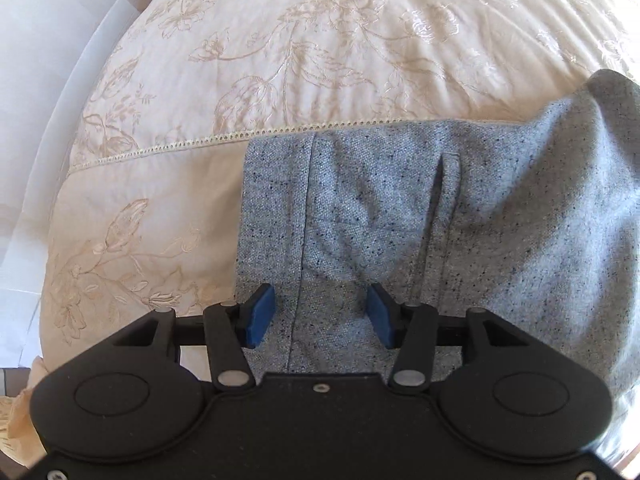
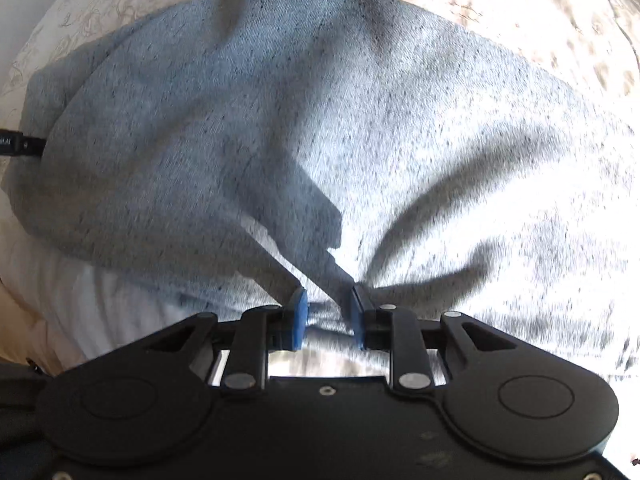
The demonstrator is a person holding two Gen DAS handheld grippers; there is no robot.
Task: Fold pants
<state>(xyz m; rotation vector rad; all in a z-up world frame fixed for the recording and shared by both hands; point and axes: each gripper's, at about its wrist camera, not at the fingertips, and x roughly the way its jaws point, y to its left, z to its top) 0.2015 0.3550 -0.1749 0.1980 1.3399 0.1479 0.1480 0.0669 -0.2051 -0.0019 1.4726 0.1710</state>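
Observation:
The grey speckled pants (image 1: 400, 216) lie on a cream embroidered bedspread (image 1: 280, 48). In the left wrist view my left gripper (image 1: 320, 314) is open, its blue pads on either side of the waistband end, just above the cloth. In the right wrist view my right gripper (image 2: 327, 314) is shut on a bunched fold of the pants (image 2: 320, 140), and the cloth is lifted and pulled taut toward it, with creases fanning out. In the left wrist view the right side of the pants rises up off the bed (image 1: 608, 120).
The bed's edge curves down the left of the left wrist view, with a white wall or floor (image 1: 40, 80) beyond. A black cable end (image 2: 20, 146) pokes out at the left of the right wrist view. Bright sunlight falls on the right of the bed.

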